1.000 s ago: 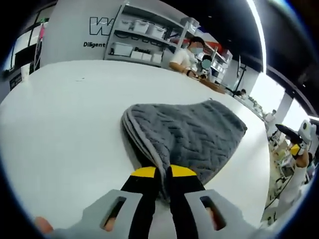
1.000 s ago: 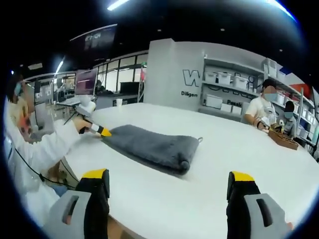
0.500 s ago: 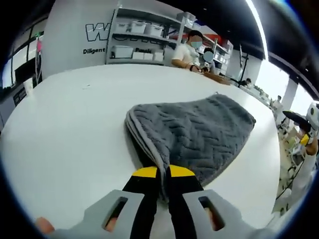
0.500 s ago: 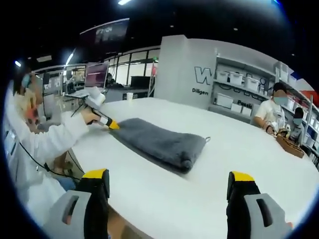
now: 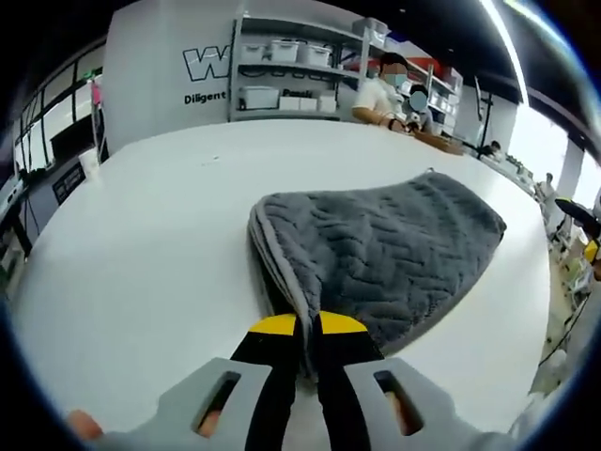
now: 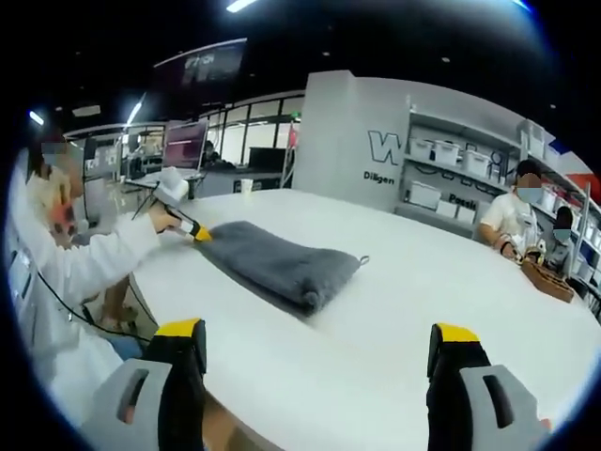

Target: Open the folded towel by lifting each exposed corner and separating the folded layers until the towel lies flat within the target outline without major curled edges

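A: In the left gripper view, what holds the centre of the frame?

B: A folded grey towel [image 5: 380, 258] with a chevron quilted pattern, lying on a white table [image 5: 150, 244]. The left gripper [image 5: 307, 329], at bottom centre, has its yellow-tipped jaws clenched on the towel's near edge, where the stacked layers show as a thick rim.

A: And the background?

B: Shelving with storage bins [image 5: 286, 70] at the top of the frame, and seated people [image 5: 380, 94] at the table's far side, upper right.

A: Turning to the right gripper view, where is the towel?

B: Left of centre, a long grey bundle [image 6: 272, 263] flat on the same white table [image 6: 413, 310], with a small hanging loop [image 6: 363, 258] at its right corner. The left gripper [image 6: 197, 232] grips its far left end, held by a person in a white sleeve [image 6: 89, 268] at the left edge.

A: The right gripper?

B: The right gripper [image 6: 319, 352] is released, its two yellow-tipped jaws wide apart at the bottom of the frame, well apart from the towel.
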The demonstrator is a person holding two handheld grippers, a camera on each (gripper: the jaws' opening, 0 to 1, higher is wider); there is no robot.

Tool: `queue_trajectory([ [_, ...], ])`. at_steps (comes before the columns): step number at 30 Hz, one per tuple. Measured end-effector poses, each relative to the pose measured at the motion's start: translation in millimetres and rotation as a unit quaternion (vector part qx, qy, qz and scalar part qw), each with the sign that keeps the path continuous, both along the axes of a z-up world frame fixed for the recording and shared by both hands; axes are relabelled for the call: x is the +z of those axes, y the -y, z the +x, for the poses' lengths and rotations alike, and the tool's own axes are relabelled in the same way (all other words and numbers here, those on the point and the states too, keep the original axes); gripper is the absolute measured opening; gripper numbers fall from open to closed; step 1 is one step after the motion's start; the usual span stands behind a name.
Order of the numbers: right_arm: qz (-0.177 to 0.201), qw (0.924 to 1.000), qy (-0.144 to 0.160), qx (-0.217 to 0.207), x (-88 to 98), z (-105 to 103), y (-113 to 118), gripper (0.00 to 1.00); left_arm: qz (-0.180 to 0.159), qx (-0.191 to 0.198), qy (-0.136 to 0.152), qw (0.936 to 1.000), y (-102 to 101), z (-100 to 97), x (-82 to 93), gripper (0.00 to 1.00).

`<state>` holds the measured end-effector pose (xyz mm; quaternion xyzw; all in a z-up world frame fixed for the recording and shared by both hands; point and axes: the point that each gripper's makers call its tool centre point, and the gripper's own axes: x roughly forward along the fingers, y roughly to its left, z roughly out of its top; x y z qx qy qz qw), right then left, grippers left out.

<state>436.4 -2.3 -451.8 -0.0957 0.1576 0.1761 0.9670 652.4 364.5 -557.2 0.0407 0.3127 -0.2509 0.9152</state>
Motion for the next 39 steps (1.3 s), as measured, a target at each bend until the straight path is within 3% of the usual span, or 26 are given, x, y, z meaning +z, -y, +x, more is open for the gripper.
queue_trajectory([
  [13, 0.0, 1.0, 0.003, -0.002, 3.2, 0, 1, 0.99, 0.011, 0.052, 0.0, 0.9986, -53, -4.7, 0.4, 0.05],
  [22, 0.0, 1.0, 0.005, -0.003, 5.0, 0, 1, 0.99, 0.017, 0.075, 0.0, 0.997, -90, 7.6, 1.0, 0.05],
  [26, -0.001, 1.0, 0.004, -0.004, 4.8, 0, 2, 0.99, 0.04, 0.078, 0.002, 0.9962, -104, 16.3, 2.3, 0.05],
  [39, -0.003, 1.0, 0.002, -0.005, 4.5, 0, 2, 0.99, 0.031, 0.096, -0.004, 0.9949, -116, 20.6, 2.8, 0.07],
])
